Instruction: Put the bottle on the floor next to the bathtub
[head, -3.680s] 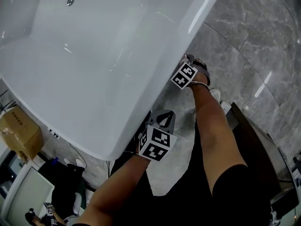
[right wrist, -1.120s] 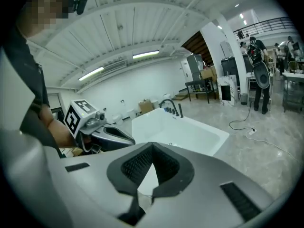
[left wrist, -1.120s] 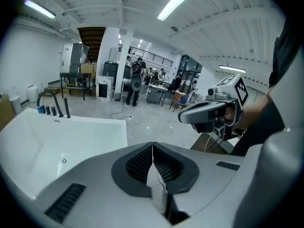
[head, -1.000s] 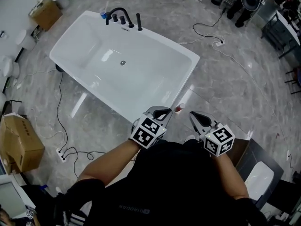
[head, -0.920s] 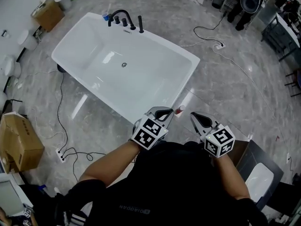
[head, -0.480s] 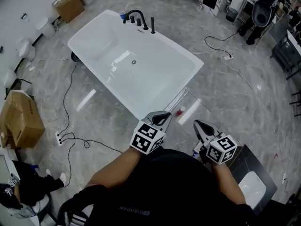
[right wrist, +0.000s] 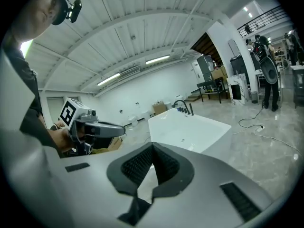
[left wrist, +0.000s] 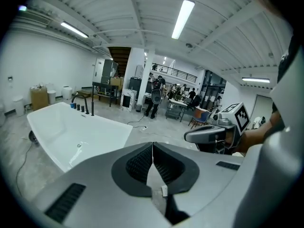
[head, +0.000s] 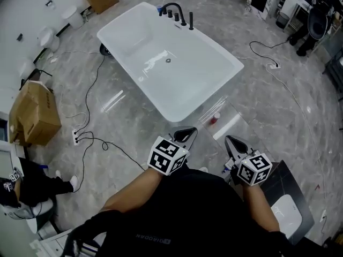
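A: Quick, where's the bottle?

B: Small clear bottle w/ a red top (head: 215, 119) is on the grey marble floor (head: 278, 106), just beside the end of the white rectangular bathtub (head: 187, 74) nearest the person. It's too small to tell if it's upright or lying.

A: Anything holding it?

B: No. Both tools are well apart from it, held out in front of the person's chest. The left hand-held gripper (head: 186, 134) has its jaws together w/ nothing between them, and its own view shows the ribbed pads (left wrist: 142, 163) meeting along one line.

A: And the right?

B: Same. The right hand-held gripper (head: 235, 142) is closed too, pads pressed together and empty. The two sit side by side, each w/ its marker cube toward the person, tips aimed roughly at the tub.

A: What else is around?

B: A black faucet set (head: 174, 13) is on the tub's far rim. A brown cardboard box (head: 33, 114) is on the floor off to the left, and black cables (head: 91, 138) trail across the floor btw the box and the tub. More cable w/ a socket block (head: 273, 66) lies on the right.
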A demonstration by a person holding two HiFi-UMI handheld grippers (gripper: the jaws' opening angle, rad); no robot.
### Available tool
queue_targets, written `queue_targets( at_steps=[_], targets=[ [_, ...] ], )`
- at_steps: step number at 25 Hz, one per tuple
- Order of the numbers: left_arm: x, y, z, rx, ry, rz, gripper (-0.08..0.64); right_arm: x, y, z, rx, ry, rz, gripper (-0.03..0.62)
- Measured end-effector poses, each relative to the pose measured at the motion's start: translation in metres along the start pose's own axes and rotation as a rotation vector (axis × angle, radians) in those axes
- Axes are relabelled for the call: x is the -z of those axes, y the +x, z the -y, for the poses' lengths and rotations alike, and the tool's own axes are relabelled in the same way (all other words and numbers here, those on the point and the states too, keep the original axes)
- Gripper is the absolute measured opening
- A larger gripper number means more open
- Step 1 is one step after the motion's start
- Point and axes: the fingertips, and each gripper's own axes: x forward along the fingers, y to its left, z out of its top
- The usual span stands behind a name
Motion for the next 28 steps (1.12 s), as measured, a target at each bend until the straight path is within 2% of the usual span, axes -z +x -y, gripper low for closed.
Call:
queue_targets(
  at_steps=[5,9,15,20,28],
  targets=[
    [0.002,-0.007,-0.014,0.001,0.01,0.004,0.017,0.001,0.002,-0.011,0.031,-0.011,0.0,0.035],
    [0.009,-0.007,-0.028,0.009,0.031,-0.033,0.017,-0.005,0.005,-0.013,0.077,0.0,0.014,0.035],
    [0.009,-0.008,-0.035,0.054,0.049,-0.044,0.017,-0.004,0.01,-0.018,0.123,0.038,0.033,0.035],
    [0.006,-0.012,-0.039,0.084,0.076,-0.054,0.017,0.003,0.014,-0.025,0.139,0.035,0.009,0.035],
    [0.006,-0.012,-0.045,0.106,0.103,-0.073,0.017,0.002,0.021,-0.025,0.157,0.046,0.026,0.035]
  ],
)
